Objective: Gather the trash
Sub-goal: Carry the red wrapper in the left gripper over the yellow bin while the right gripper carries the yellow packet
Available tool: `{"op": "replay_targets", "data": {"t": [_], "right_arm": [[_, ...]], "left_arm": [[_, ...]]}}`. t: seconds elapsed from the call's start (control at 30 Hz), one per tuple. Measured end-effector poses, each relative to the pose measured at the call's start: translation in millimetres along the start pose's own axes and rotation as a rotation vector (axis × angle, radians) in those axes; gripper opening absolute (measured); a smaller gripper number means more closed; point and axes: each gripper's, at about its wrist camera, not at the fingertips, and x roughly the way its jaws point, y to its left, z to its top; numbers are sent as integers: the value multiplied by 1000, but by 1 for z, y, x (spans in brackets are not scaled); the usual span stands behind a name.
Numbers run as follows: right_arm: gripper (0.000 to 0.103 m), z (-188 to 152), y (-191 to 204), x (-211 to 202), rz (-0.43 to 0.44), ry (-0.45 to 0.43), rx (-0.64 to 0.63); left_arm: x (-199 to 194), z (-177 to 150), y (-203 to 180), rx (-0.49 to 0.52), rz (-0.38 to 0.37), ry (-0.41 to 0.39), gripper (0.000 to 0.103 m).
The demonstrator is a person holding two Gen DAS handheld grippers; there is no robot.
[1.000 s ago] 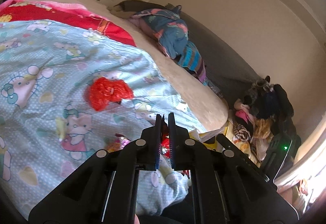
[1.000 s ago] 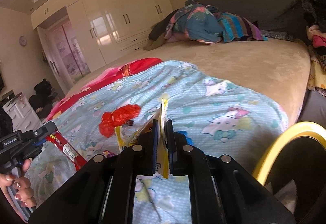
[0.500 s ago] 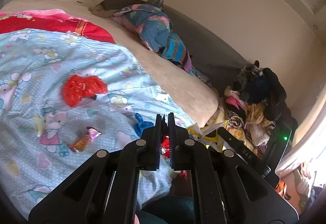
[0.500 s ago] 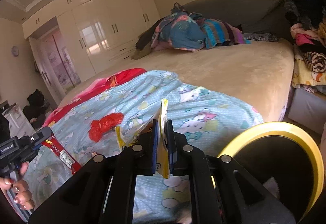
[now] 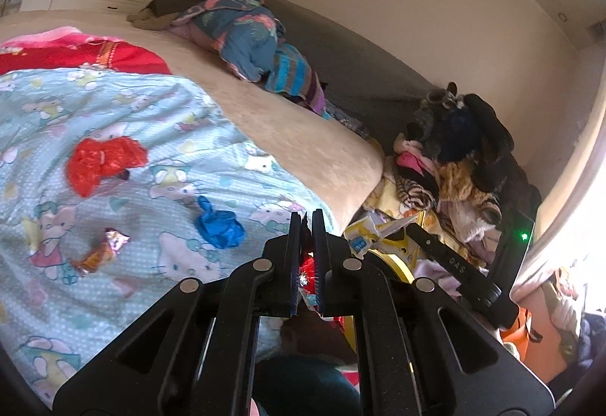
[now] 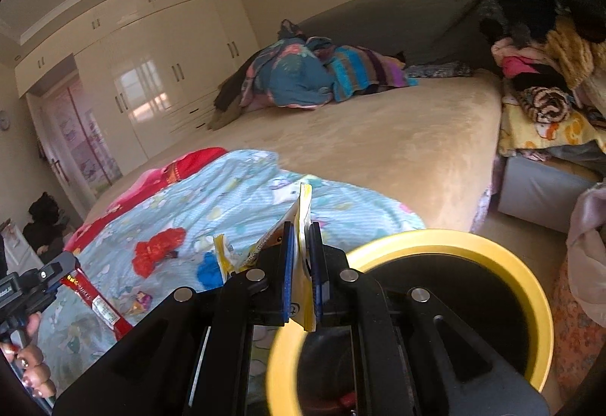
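My left gripper (image 5: 306,222) is shut on a red snack wrapper (image 5: 307,272), which hangs below the pads over the bed's edge. In the right wrist view the same wrapper (image 6: 94,302) dangles from it at the far left. My right gripper (image 6: 299,228) is shut on a yellow wrapper (image 6: 305,204) and sits just above the near rim of a yellow-rimmed black bin (image 6: 492,253). Loose on the cartoon-print blanket (image 5: 57,302) lie a crumpled red bag (image 5: 102,162), a blue scrap (image 5: 219,226) and a foil candy wrapper (image 5: 100,249).
A beige bed (image 6: 378,135) carries a heap of bedding (image 6: 303,75) near the grey headboard. A pile of clothes (image 6: 541,48) sits on a low unit right of the bin. A person's hand (image 6: 34,374) holds the left gripper. White wardrobes (image 6: 151,75) line the far wall.
Both grippers have swung right, off the blanket and towards the bed's corner, each keeping its wrapper. The yellow bin has come in under the right gripper. The blue scrap and candy wrapper have come into the left view.
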Motion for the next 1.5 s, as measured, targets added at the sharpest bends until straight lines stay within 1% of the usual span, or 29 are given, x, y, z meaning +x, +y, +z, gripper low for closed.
{"op": "replay_targets", "data": {"t": [0.33, 0.73, 1.23, 1.5], "right_arm": [[8, 1, -36, -14, -72, -13, 32], [8, -6, -65, -16, -131, 20, 65], [8, -19, -84, -5, -144, 84, 103], [8, -26, -95, 1, -159, 115, 116]], "left_arm": [[16, -9, -28, 59, -29, 37, 3], [33, -26, -63, 137, -65, 89, 3], [55, -49, -92, 212, -85, 147, 3], [70, -62, -104, 242, -78, 170, 3]]}}
